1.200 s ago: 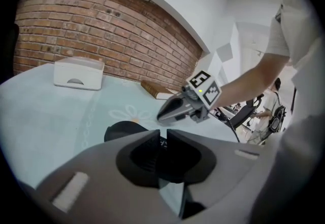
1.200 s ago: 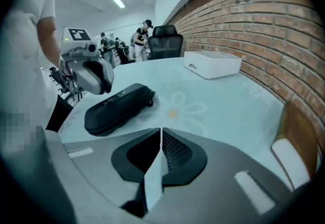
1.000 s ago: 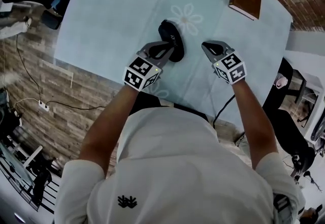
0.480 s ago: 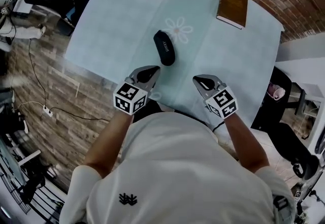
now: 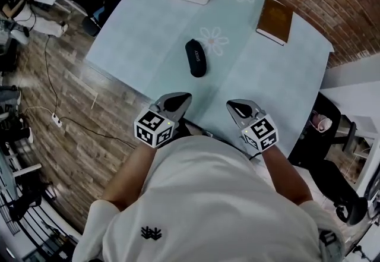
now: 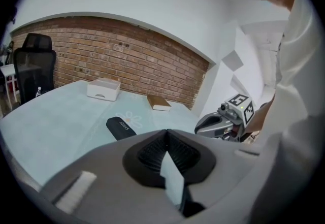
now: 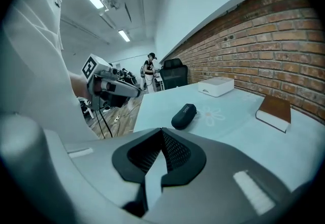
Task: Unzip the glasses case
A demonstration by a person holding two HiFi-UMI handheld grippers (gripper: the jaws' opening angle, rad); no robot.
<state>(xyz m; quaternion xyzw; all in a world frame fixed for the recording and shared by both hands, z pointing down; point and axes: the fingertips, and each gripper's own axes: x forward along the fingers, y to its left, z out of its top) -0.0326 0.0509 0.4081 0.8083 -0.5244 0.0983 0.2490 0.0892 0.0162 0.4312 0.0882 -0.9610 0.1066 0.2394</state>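
Glasses case (image 5: 196, 57) lies mid-tabletop (image 5: 136, 35); left tongs (image 5: 183, 98) and right tongs (image 5: 234, 104), both pressed together and empty, hover at the near edge.

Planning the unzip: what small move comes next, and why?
Probably reach the left gripper forward toward the glasses case: both it and the right gripper are shut, empty and short of the case, which lies untouched on the table.
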